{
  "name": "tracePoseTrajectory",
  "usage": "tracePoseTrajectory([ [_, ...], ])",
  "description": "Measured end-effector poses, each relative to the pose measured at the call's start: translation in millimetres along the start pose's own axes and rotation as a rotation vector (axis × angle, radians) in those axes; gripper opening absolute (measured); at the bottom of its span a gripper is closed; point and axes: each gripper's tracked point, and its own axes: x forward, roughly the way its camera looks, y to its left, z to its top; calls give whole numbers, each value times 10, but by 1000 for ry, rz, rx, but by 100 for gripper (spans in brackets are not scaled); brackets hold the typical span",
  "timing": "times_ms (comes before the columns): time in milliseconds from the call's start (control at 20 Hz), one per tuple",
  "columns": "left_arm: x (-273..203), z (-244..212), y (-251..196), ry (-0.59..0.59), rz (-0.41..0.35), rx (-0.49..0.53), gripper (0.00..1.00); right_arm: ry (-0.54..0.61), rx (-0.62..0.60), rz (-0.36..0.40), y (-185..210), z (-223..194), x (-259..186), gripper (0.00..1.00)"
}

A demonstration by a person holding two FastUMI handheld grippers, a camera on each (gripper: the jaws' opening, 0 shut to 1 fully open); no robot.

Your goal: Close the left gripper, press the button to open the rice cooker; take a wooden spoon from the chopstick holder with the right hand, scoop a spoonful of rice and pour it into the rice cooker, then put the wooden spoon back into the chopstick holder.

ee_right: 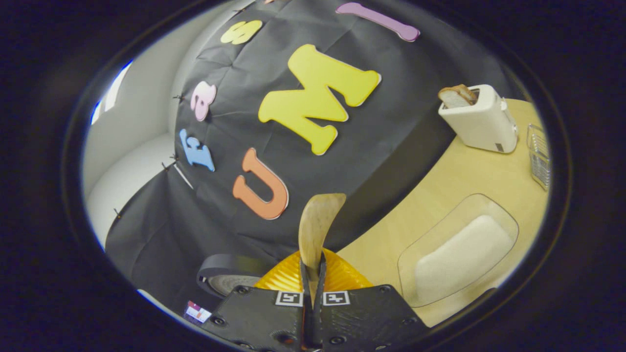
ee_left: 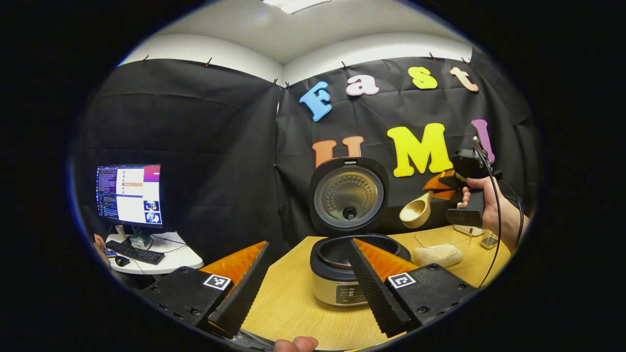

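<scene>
While the left gripper (ee_left: 308, 288) gapes empty, the right gripper's (ee_right: 313, 278) jaws clamp the wooden spoon (ee_right: 315, 225).

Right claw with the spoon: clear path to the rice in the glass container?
Probably yes. The right claw is shut on the wooden spoon, held up above the table. The glass container of rice sits open-topped, nothing over it; the rice cooker stands off to one side.

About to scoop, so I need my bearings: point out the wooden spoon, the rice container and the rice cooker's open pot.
wooden spoon (ee_left: 415, 211): left gripper view, on its bowl.
rice container (ee_right: 503, 222): right gripper view, on its clear rim.
rice cooker (ee_left: 337, 288): left gripper view, on its front wall.
</scene>
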Motion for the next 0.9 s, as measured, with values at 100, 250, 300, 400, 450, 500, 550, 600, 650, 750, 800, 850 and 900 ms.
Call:
tracePoseTrajectory([
  [100, 0, -46, 31, 21, 7, 4, 100, 10, -53, 13, 166, -157, 34, 0],
  [250, -10, -44, 33, 25, 0, 6, 100, 25, -149, 23, 359, -350, 107, 0],
  [300, -11, -32, 34, 22, -1, 5, 100, 30, -176, 25, 407, -449, 105, 0],
  [400, -10, -17, 35, 13, -4, 0, 100, 34, -230, 29, 484, -551, 121, 0],
  [450, -9, -2, 33, 9, -5, -5, 100, 36, -255, 28, 509, -598, 137, 0],
  [500, -17, 12, 35, 6, -3, -10, 100, 42, -276, 27, 529, -659, 168, 0],
  [550, -14, 17, 41, 6, -2, -16, 100, 51, -298, 30, 551, -720, 191, 0],
  [600, -18, 20, 47, 5, -2, -21, 100, 56, -320, 31, 573, -780, 211, 0],
  [650, -25, 17, 53, 3, -2, -23, 100, 59, -347, 31, 588, -832, 237, 0],
  [750, -39, 28, 94, 0, 2, -22, 100, 53, -411, 27, 641, -898, 262, 0],
  [800, -39, 32, 121, 0, 6, -22, 100, 48, -450, 29, 665, -947, 268, 0],
  [850, -41, 35, 148, -1, 13, -24, 100, 45, -489, 33, 700, -979, 275, 0],
  [900, -34, 30, 183, 1, 19, -29, 100, 42, -525, 37, 726, -1012, 286, 0],
])
